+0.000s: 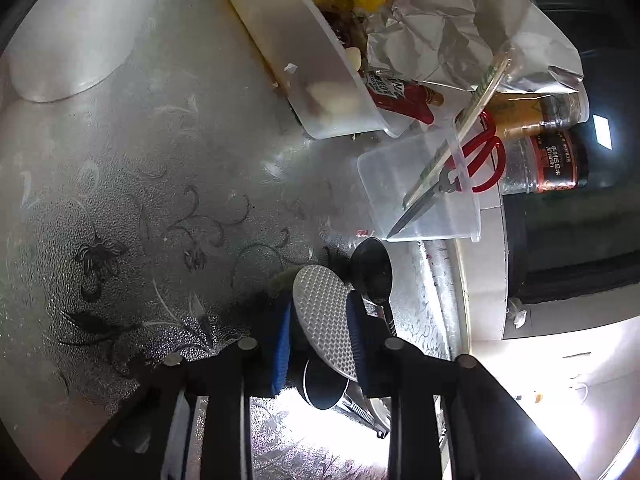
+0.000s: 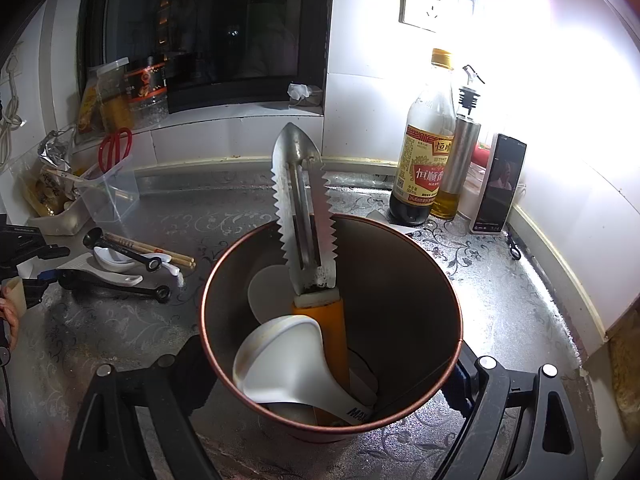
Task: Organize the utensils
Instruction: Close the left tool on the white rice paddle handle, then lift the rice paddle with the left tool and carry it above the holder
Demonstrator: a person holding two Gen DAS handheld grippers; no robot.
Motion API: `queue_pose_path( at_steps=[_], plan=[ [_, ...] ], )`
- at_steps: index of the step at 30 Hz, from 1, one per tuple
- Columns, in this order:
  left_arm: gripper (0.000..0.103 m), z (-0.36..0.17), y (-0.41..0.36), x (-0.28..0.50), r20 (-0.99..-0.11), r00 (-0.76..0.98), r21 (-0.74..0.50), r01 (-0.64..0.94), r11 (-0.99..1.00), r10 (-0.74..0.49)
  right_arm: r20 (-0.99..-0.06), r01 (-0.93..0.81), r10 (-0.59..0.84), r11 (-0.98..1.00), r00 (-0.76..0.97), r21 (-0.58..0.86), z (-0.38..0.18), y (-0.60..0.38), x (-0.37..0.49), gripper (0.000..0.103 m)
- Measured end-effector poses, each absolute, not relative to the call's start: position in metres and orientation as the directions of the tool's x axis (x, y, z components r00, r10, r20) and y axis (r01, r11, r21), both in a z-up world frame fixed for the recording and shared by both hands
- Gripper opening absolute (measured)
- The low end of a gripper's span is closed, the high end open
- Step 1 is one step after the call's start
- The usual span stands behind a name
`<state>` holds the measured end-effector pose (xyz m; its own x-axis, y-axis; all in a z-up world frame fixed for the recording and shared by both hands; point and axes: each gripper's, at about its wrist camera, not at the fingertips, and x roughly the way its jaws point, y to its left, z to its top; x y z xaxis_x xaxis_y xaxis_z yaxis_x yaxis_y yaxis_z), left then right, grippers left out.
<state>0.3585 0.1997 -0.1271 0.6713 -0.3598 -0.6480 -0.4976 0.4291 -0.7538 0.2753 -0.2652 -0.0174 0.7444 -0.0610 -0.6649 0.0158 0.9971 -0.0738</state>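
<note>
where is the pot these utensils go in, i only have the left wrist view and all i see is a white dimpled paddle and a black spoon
Observer: It sits between the fingers of the right gripper. It is a round copper-rimmed metal pot standing on the patterned counter.
Operator: anything in it yet
Observer: Yes, a serrated metal tool with an orange handle stands upright in it, and a white plastic scoop leans beside it.
</note>
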Motion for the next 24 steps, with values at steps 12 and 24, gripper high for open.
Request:
queue_pose_path(
  at_steps=[12,24],
  plan=[
    [0.010,-0.123,0.199,0.346,-0.571,0.718,-0.814,-0.432,0.388,-0.398,-0.665,0.016,-0.061,0.997,0.744,-0.074,-0.017,-0.265,0.275,0.091],
    [0.006,-0.075,0.173,0.342,-0.501,0.749,-0.834,-0.283,0.474,-0.434,-0.662,0.011,-0.056,0.997,0.747,-0.072,-0.017,-0.266,0.275,0.091]
  ],
)
